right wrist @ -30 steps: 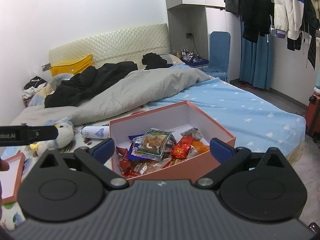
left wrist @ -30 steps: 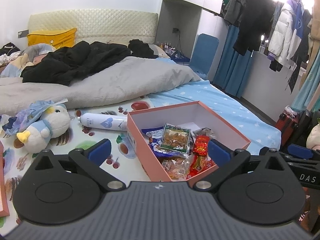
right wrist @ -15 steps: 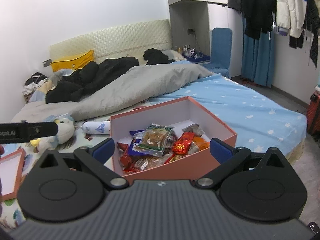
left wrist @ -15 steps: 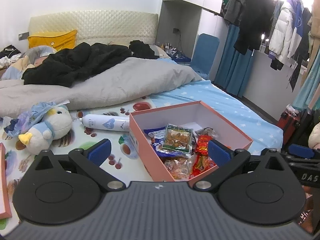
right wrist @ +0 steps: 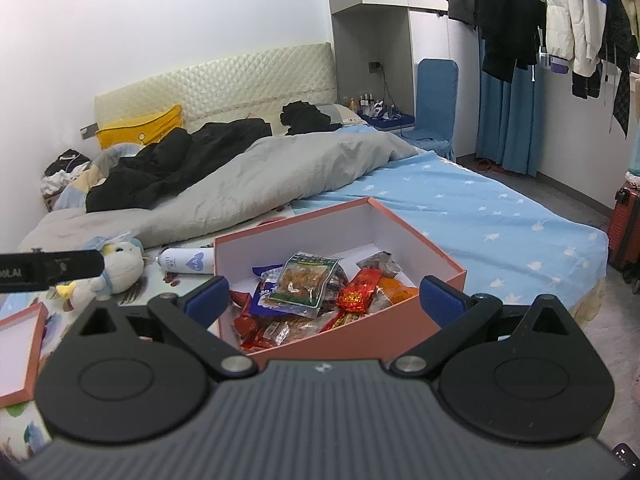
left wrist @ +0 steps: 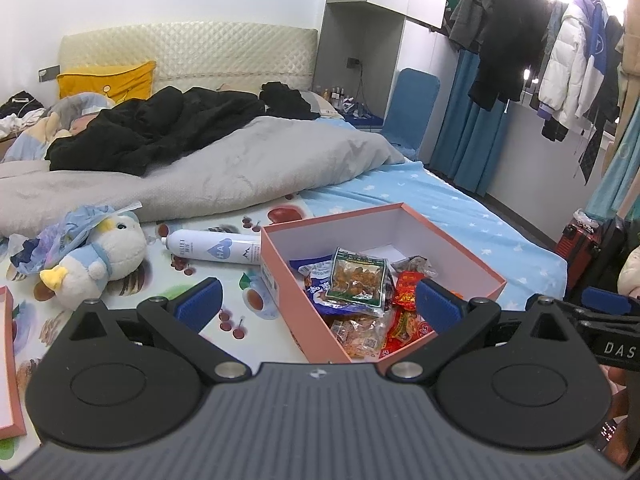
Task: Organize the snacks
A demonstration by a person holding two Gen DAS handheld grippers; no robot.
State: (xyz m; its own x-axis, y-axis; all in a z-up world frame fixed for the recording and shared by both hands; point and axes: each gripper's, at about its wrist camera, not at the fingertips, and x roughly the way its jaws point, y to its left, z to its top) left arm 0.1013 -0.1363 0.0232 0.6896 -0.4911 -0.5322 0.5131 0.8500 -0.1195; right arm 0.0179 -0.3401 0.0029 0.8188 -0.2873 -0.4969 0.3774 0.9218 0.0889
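With both the left gripper [left wrist: 316, 304] and right gripper [right wrist: 326, 298] spread wide and empty above the pink box [right wrist: 404, 330] of snacks [right wrist: 306, 284] near the bed's foot edge, lowering squarely over one packet should avoid snagging neighbours.

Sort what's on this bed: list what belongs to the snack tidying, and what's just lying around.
Belongs to the job:
pink box
green snack packet
red snack packet
box lid
left tool, open
right tool, open

Lying about:
plush duck
white spray can
grey duvet
black clothes
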